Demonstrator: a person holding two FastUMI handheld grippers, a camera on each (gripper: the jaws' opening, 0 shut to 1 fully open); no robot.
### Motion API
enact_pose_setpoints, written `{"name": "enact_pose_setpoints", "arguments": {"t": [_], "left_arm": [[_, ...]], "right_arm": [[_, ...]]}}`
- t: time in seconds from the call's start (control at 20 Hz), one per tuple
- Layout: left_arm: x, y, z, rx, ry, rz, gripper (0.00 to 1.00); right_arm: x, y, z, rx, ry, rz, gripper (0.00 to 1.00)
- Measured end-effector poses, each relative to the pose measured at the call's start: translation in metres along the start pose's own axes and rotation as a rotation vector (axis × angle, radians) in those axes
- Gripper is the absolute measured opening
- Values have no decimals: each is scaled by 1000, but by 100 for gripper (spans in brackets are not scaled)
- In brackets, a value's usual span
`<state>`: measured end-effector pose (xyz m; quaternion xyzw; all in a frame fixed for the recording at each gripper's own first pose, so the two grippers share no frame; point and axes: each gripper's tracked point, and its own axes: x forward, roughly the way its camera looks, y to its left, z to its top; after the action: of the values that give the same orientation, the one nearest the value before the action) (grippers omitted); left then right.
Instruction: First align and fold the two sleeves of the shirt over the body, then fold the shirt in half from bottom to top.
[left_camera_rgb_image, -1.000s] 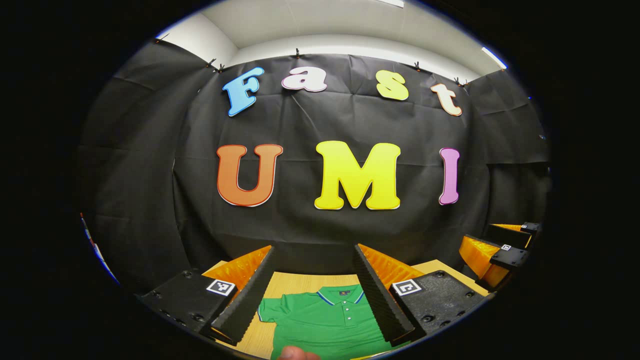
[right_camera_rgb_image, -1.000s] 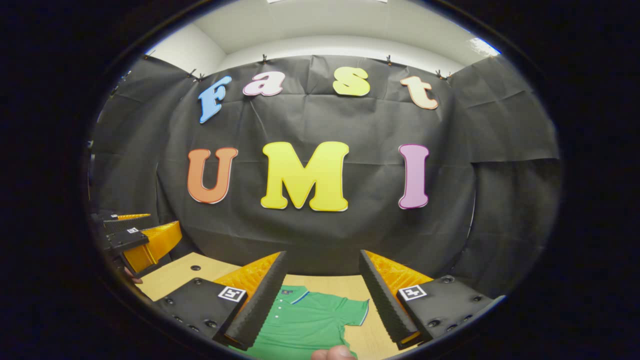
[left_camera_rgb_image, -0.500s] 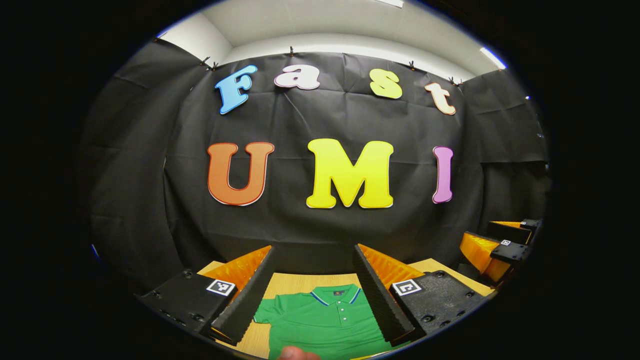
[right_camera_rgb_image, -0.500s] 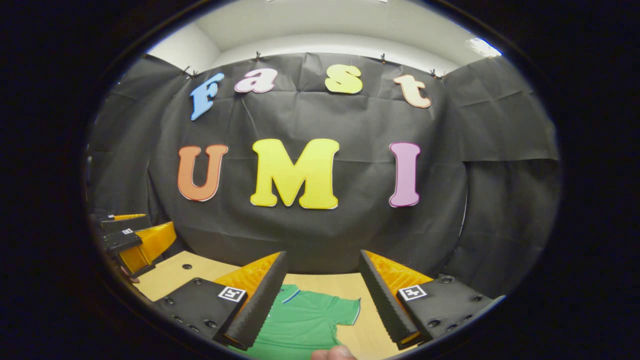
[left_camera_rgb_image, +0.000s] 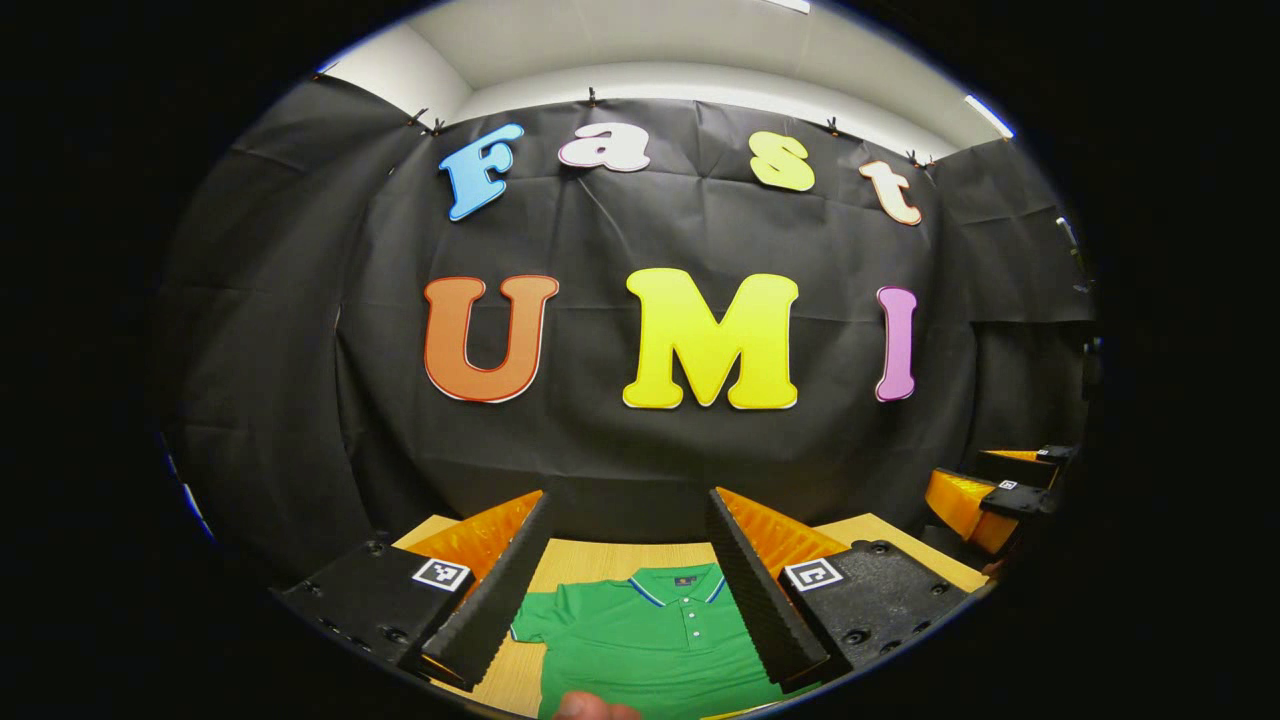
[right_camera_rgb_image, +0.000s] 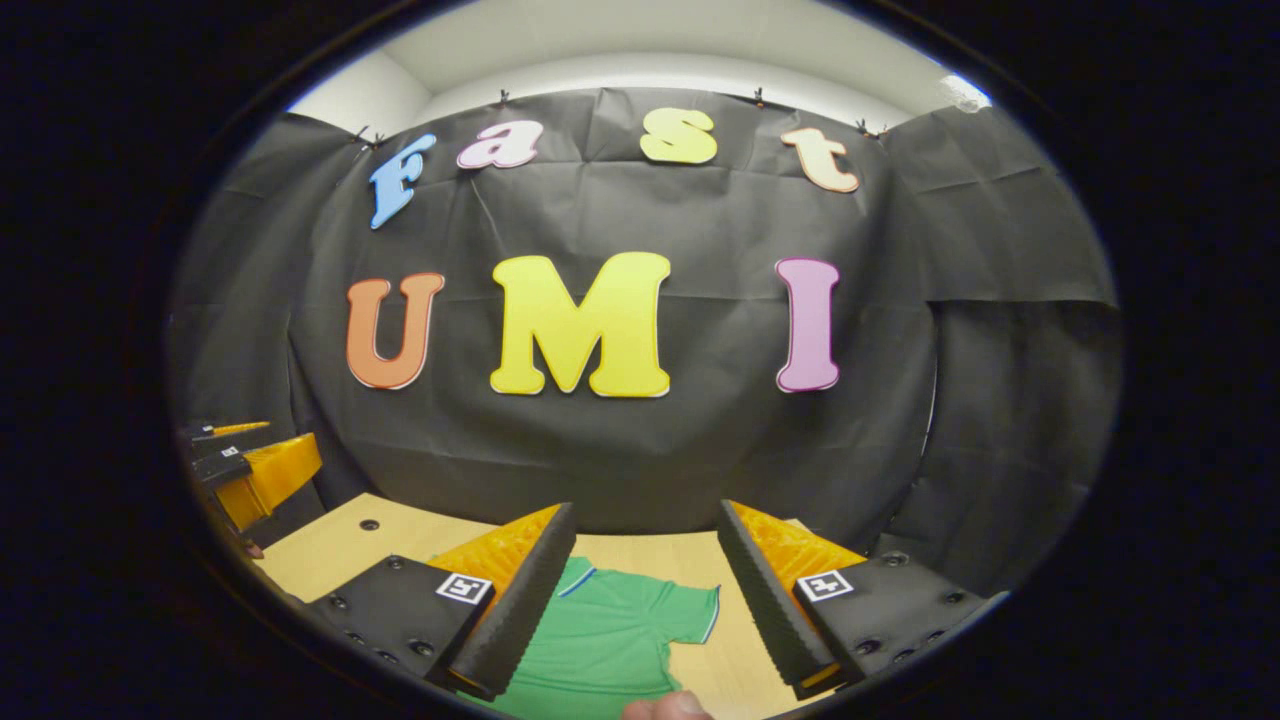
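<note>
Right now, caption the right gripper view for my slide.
Open right tongs hover above a green shirt lying flat on the wooden table.

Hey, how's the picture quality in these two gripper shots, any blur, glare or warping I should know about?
Left gripper view: sharp, evenly lit, and the green shirt reads crisply; fisheye bows the wall cloth. Right gripper view: same barrel warp, a blown-out ceiling light at upper right, the shirt's sleeve clear on the wooden table.
</note>
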<state>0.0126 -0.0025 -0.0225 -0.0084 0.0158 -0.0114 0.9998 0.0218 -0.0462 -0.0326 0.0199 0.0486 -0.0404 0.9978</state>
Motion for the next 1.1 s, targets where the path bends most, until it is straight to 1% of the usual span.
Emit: {"name": "enact_pose_setpoints", "arguments": {"t": [0.05,0.1,0.4,0.45,0.5,0.65,0.7,0.75,0.8,0.85,0.9,0.95,1.1], "left_arm": [[0,1,-2,0,4,5,98],[0,1,-4,3,8,10,98],[-4,5,-15,20,43,34,98],[-4,6,-16,23,49,39,98],[-4,8,-16,30,53,45,98],[-3,13,-14,47,48,70,98],[-3,12,-15,49,51,70,98],[-3,12,-16,47,54,70,98],[-2,11,-17,43,56,72,98],[-2,11,-21,41,63,81,98],[-2,13,-24,44,77,94,98],[-2,13,-28,47,88,102,98],[-2,6,-36,42,105,106,98]], "right_arm": [[4,-2,-3,1,12,3,92],[7,-5,-7,0,23,6,94],[43,-27,-41,-36,98,23,95],[50,-31,-47,-39,112,26,98],[58,-35,-55,-40,127,28,95],[80,-51,-76,-38,175,22,95],[88,-56,-85,-37,189,21,92],[96,-61,-92,-34,200,19,92],[105,-68,-101,-28,212,14,95],[114,-73,-110,-22,229,11,95],[126,-80,-121,-19,243,10,92],[137,-86,-132,-24,264,7,95],[169,-99,-167,-33,317,2,95]]}}
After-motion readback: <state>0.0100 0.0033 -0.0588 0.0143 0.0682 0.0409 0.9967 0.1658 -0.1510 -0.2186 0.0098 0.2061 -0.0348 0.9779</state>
